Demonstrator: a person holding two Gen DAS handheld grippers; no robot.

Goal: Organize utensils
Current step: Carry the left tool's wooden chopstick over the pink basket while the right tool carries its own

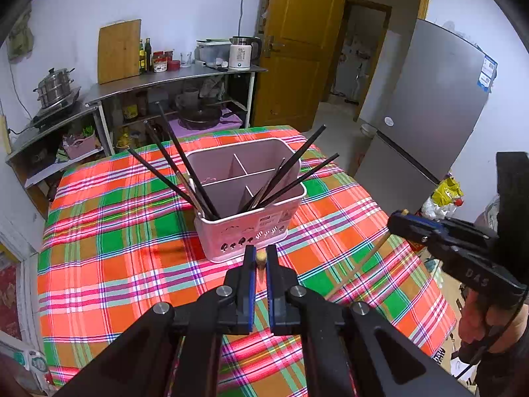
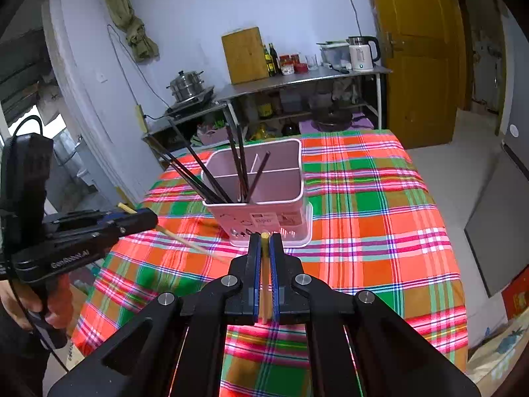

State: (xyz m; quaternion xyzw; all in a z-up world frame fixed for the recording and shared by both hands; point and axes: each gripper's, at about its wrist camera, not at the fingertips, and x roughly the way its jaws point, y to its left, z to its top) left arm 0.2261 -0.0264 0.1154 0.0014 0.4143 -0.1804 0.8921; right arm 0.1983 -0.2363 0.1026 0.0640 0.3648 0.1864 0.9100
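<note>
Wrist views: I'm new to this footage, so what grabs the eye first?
The bright plaid tablecloth fills both views, with a pink utensil holder mid-table bristling with dark chopsticks. Each hand-held gripper, left and right, is shut on a pale wooden chopstick.

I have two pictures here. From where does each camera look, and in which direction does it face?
Left wrist view: sits on the left tongs, looking down over their fingers at the pink utensil box on the plaid tablecloth; they are shut on a pale chopstick. The right tongs and a hand show at right.
Right wrist view: sits on the right tongs, facing the same box, shut on another pale chopstick. The left tongs and a hand show at left.
Shared: box, black chopsticks, tablecloth, kitchen shelf, yellow door.
</note>
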